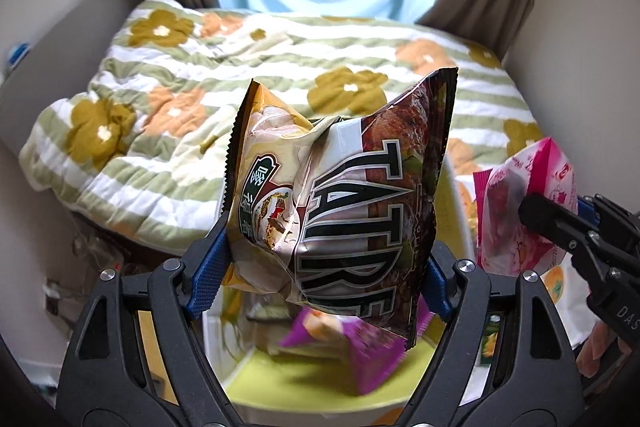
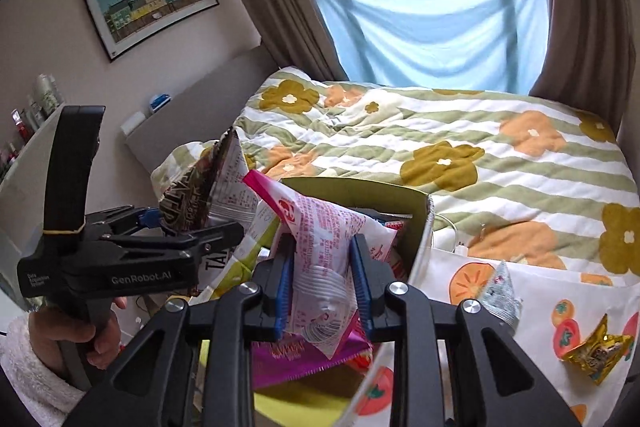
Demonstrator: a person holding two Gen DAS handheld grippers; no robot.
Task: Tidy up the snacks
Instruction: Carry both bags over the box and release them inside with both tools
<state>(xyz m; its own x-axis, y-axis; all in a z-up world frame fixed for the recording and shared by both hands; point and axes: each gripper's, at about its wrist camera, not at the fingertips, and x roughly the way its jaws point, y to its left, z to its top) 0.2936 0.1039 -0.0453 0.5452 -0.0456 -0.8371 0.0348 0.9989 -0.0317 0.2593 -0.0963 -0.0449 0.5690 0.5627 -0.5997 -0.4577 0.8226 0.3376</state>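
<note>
Brown and cream foil fills the left wrist view: a crumpled snack bag [image 1: 340, 195] lettered "TATTRE" is pinched between the blue pads of the left gripper [image 1: 320, 267], whose fingers stand partly apart with the bag squeezed in the gap. Its lower corner hangs below the pads and covers much of what lies under it. Beneath, blurred, a magenta packet [image 1: 352, 351] lies in a yellow-green box [image 1: 280, 383]; the box's edges are cut off by the gripper body. At the right edge the right gripper [image 1: 532, 215] enters, only partly in frame, with a pink and white packet [image 1: 516, 211] at its tip. Behind everything lies a striped, flowered quilt [image 1: 200, 99] on the bed.

From the right wrist view, the right gripper [image 2: 322, 287] has its fingers drawn close, clamped on the pink and white packet [image 2: 324, 251], which is crushed narrow between the pads. The packet hides most of the box's inside; only the olive inner wall of the box [image 2: 360, 193] and a strip of magenta packet [image 2: 296, 359] show. To the left, a hand [image 2: 80, 331] in a white fleecy sleeve [image 2: 28, 367] carries the left gripper [image 2: 192, 223], seen side-on, the brown snack bag [image 2: 200, 187] rising from it. On a persimmon-printed cloth [image 2: 532, 283] at right lie a small pale sachet [image 2: 500, 293] and a gold wrapper [image 2: 600, 347], their print too small to read.
</note>
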